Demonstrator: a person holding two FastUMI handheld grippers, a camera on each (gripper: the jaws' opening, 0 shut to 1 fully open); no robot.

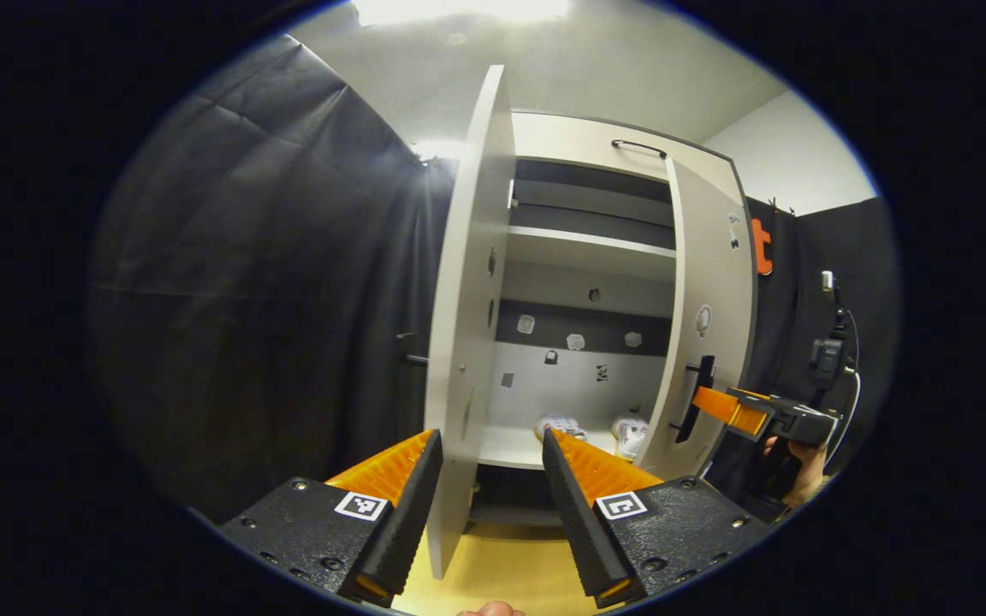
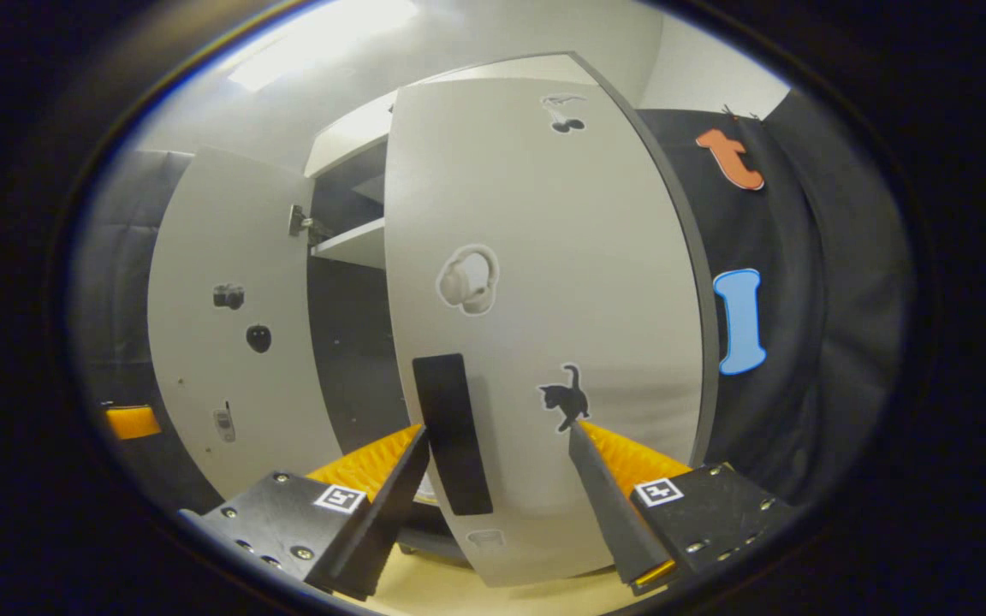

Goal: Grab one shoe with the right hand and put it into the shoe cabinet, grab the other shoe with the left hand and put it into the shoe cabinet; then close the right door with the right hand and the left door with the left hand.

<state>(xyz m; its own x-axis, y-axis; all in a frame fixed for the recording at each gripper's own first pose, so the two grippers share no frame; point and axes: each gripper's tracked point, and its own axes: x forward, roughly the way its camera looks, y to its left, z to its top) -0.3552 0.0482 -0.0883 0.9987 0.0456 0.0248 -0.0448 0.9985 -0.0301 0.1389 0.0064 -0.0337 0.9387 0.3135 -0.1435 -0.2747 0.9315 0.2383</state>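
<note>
Inside the shoe cabinet [image 1: 596,257], two white shoes [image 1: 596,428] rest on the bottom shelf. Left hand-held gripper [image 1: 489,445], fingers apart, straddles the left door [image 1: 467,299]; right hand-held gripper [image 2: 500,441], apart, faces the right door's handle [image 2: 452,432].

Ahead of the left tongs [image 1: 491,445], the left door [image 1: 467,342] stood edge-on between the fingers and hid the left part of the cabinet's bottom shelf [image 1: 506,447]. The two shoes [image 1: 596,430] beyond the right finger were small, pale and partly covered by that finger and the right door [image 1: 707,325]; their type could not be told. Far right, the right tongs [image 1: 728,409] met the door's black handle [image 1: 698,398], contact uncertain.

Beyond the right tongs [image 2: 500,445], the right door [image 2: 544,299] covered most of the cabinet interior. Its stickers were too small to make out.
</note>
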